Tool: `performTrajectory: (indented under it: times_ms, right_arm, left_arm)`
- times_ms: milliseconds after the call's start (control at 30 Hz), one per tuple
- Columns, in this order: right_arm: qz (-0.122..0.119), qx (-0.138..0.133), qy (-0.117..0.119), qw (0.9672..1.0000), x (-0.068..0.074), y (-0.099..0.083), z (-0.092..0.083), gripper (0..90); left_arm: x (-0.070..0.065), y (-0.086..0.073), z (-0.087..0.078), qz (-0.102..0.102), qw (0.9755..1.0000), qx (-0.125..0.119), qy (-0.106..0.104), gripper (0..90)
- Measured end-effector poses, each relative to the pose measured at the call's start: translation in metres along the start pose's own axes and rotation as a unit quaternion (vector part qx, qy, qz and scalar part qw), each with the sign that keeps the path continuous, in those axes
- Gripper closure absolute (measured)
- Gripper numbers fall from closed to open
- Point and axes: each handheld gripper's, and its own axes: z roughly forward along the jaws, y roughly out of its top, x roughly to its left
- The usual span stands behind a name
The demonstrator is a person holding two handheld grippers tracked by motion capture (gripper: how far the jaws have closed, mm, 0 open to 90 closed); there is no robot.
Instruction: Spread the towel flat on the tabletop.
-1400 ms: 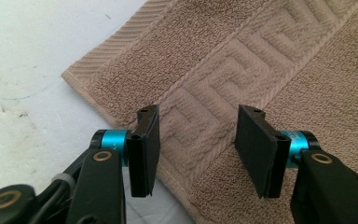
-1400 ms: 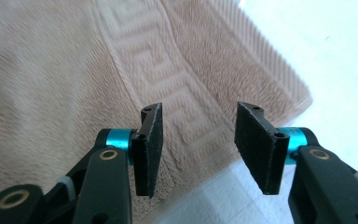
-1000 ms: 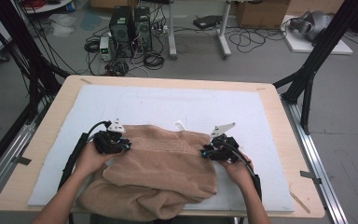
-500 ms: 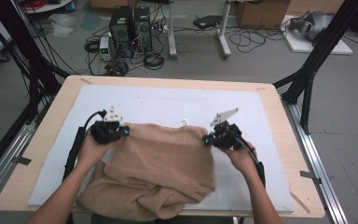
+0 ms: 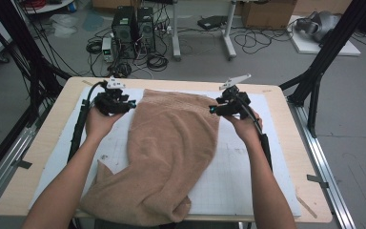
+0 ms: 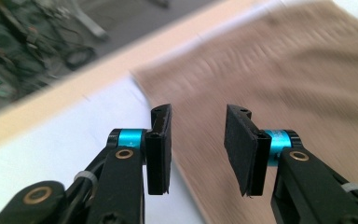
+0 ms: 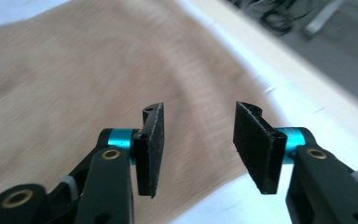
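A tan towel (image 5: 171, 143) lies spread lengthwise down the white mat (image 5: 248, 176), its far edge near the table's back and its near end bunched at the front edge. My left gripper (image 5: 132, 103) hovers open at the towel's far left corner, nothing between its jaws. My right gripper (image 5: 211, 110) is open at the far right corner, also holding nothing. The left gripper view puts the towel (image 6: 279, 84) under and beyond the open gripper (image 6: 198, 140). The towel's corner (image 7: 98, 74) lies below the open gripper (image 7: 198, 140) in the right gripper view.
The wooden table's rim (image 5: 286, 102) frames the mat. Black frame legs (image 5: 324, 62) stand at both back corners. Computer cases (image 5: 132, 26) and cables (image 5: 157, 59) lie on the floor behind the table.
Both grippers carried the towel's far edge toward the back of the table, stretching it out long, then let go and now stand open.
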Motion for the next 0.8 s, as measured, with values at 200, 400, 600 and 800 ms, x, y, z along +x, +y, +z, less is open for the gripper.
performTrajectory:
  times_ms: [200,400,600,800]
  right_arm:
    - [-0.01,-0.012,0.049,0.9987,0.038,-0.03,-0.006,49.0]
    - [-0.03,-0.035,0.095,0.9945,0.085,-0.057,-0.017,47.0]
    - [-0.052,-0.03,0.136,0.9889,0.128,-0.08,-0.017,47.2]
    - [-0.062,-0.003,0.164,0.9845,0.153,-0.104,-0.007,50.8]
  left_arm:
    - [-0.021,-0.042,-0.019,0.025,0.9986,-0.005,-0.046,60.2]
    - [-0.043,-0.076,-0.047,0.044,0.9944,-0.023,-0.093,57.0]
    - [-0.066,-0.1,-0.066,0.07,0.9886,-0.018,-0.132,56.2]
    - [-0.076,-0.124,-0.056,0.074,0.9807,0.024,-0.179,58.2]
